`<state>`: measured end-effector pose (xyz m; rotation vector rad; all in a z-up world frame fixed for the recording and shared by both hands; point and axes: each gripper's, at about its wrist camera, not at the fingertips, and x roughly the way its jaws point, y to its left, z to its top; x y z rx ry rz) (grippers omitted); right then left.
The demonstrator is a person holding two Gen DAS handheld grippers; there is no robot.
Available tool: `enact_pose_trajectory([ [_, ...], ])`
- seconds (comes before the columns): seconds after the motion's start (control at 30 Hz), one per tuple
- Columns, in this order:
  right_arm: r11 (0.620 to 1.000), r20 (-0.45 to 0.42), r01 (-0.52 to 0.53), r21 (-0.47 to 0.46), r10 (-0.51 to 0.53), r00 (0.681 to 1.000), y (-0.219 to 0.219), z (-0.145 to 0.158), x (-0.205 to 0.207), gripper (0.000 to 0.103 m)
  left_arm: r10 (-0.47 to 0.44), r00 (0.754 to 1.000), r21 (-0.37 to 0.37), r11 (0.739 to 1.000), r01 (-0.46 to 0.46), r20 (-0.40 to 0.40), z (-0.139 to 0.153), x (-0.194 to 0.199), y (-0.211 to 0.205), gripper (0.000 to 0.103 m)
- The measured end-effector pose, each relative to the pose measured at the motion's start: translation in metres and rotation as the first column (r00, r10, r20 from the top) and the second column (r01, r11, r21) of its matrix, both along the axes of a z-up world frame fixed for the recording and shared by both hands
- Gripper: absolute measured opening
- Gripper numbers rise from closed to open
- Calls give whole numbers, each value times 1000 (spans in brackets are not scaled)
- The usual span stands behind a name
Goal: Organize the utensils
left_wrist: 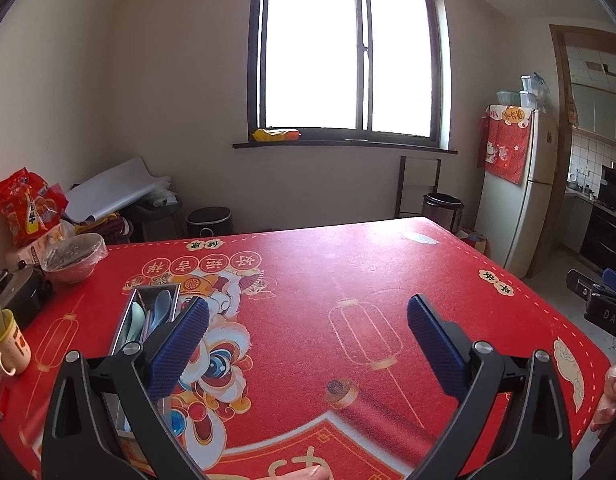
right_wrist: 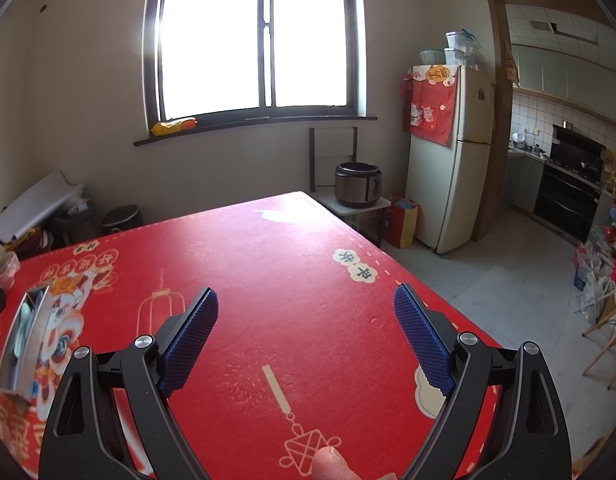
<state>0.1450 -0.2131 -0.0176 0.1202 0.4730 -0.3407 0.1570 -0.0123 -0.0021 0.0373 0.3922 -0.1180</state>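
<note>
Steel tray (left_wrist: 126, 322) holding pale spoons (left_wrist: 163, 307), bowl (left_wrist: 74, 258) with dark contents

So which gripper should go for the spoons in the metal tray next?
Probably the left gripper: the metal tray with its spoons lies right beside its left finger. From the right gripper the tray sits far off at the left edge of view. Both are open and empty.

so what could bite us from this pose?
1. The left gripper is open with one finger right by the metal utensil tray; a sideways drift could nudge it.
2. The spoons lie packed inside the narrow tray, so a clean pinch looks awkward.
3. A yellow mug and covered bowl stand near the tray on the left.
</note>
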Motion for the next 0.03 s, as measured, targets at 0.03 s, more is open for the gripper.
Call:
enact_pose_trajectory([
  [0.03,1000,0,1,0,-1,1000,0,0,0,86,-1,1000,1,1000,1,1,0,0,-1,97],
])
